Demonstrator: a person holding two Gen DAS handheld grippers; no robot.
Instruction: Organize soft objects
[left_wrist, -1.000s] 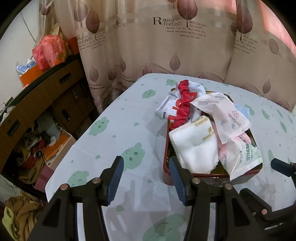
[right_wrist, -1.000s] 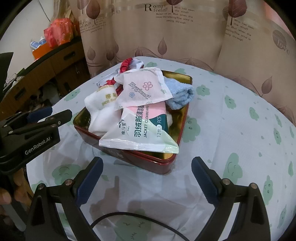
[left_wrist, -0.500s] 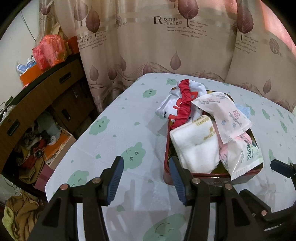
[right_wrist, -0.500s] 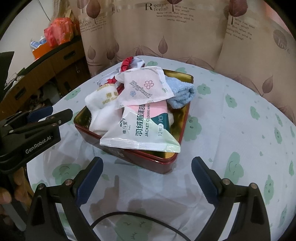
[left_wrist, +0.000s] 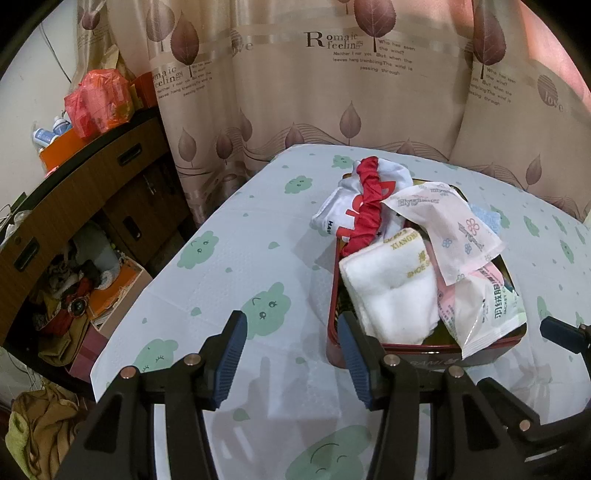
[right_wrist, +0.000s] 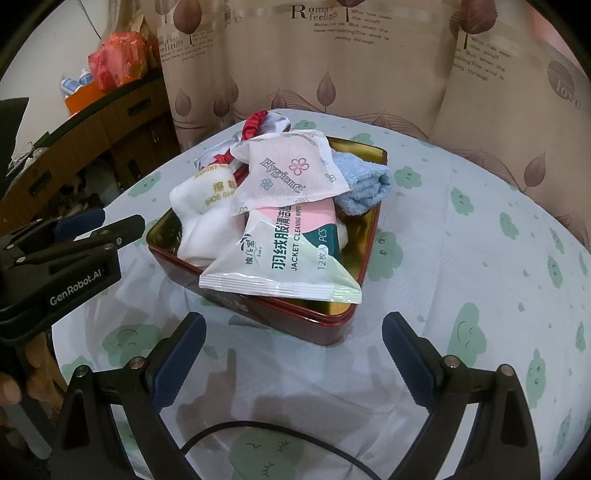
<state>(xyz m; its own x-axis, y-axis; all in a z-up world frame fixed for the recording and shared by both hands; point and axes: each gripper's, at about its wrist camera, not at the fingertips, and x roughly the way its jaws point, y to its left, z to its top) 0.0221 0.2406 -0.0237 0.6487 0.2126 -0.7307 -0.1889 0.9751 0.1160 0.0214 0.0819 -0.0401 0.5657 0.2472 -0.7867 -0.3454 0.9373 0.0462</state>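
Because the wipes pack (right_wrist: 291, 254) lying topmost in the red tin (right_wrist: 258, 310) is light, limp and slick, it is best taken by its sealed front edge overhanging the tin's rim. Behind it are a white towel (right_wrist: 201, 221), a sachet (right_wrist: 291, 173) and a blue cloth (right_wrist: 364, 184). Both the left gripper (left_wrist: 291, 354) and right gripper (right_wrist: 293, 354) are held wide and empty, just short of the tin. The tin is carried by a cloud-printed tabletop (right_wrist: 480, 258), with a curtain (right_wrist: 332, 55) beyond.
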